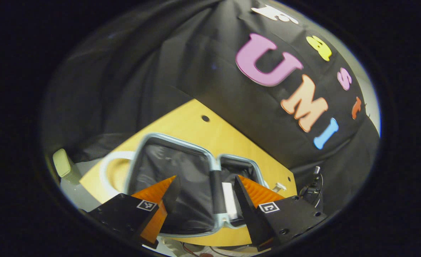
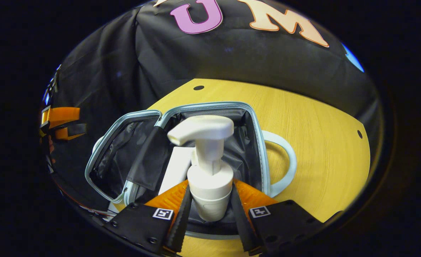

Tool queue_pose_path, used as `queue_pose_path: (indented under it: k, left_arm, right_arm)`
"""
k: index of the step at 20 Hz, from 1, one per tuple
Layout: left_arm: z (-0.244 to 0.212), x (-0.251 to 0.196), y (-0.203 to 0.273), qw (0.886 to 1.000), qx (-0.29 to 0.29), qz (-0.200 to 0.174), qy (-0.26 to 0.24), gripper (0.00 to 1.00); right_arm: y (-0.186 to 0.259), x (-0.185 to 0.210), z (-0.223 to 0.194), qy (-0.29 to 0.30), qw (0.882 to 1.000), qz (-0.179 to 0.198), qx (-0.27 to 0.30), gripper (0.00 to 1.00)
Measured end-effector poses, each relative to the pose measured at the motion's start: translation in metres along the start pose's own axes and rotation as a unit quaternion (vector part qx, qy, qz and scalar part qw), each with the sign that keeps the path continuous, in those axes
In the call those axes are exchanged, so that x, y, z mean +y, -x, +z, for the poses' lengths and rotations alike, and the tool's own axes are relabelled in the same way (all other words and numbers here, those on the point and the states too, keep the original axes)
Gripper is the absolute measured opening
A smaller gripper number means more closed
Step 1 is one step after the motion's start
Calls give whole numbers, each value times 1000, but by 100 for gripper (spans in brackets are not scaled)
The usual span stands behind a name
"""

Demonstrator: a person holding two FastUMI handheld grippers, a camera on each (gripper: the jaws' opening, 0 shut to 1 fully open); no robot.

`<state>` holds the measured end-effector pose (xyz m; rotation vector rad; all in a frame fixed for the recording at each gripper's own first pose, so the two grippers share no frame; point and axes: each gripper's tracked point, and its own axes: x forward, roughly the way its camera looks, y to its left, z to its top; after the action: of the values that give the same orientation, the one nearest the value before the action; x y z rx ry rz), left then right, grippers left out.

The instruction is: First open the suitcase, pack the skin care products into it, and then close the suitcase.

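The suitcase [image 2: 257,142], pale blue rim and dark lining, lies open flat on the wooden table [image 2: 321,135]. My right gripper [image 2: 210,205] is shut on a white pump bottle [image 2: 208,171], upright over the right-hand half. Beside it a white tube [image 2: 176,167] lies in that half. In the left gripper view the suitcase [image 1: 210,162] lies just beyond my left gripper [image 1: 207,187], which is open with nothing between its fingers. A white product [image 1: 229,200] rests near the dark centre strap [image 1: 216,189].
A white ring handle [image 2: 287,160] sticks out of the suitcase onto the table; it appears as the white ring handle [image 1: 105,167] in the left gripper view. A pale capped object [image 1: 63,164] stands off the table's left edge. The left gripper [image 2: 59,123] shows far left in the right gripper view.
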<state>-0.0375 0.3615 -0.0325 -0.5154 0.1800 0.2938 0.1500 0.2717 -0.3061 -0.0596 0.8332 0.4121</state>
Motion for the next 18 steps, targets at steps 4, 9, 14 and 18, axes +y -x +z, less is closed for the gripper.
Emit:
queue_pose_path:
  k: [4,9,14,18]
  left_arm:
    - [9,98,20,995,-24,84,41,88]
    - [-16,160,0,988,8,129,84,88]
    - [-41,174,-28,983,50,125,121,88]
    - [-51,177,-45,979,70,119,153,72]
  right_arm:
    - [7,-2,27,-25,998,11,-50,84]
    - [58,-25,63,-55,991,4,-125,98]
    - [121,-76,76,-103,977,-50,-181,98]
    - [156,-113,67,-123,968,-97,-196,98]
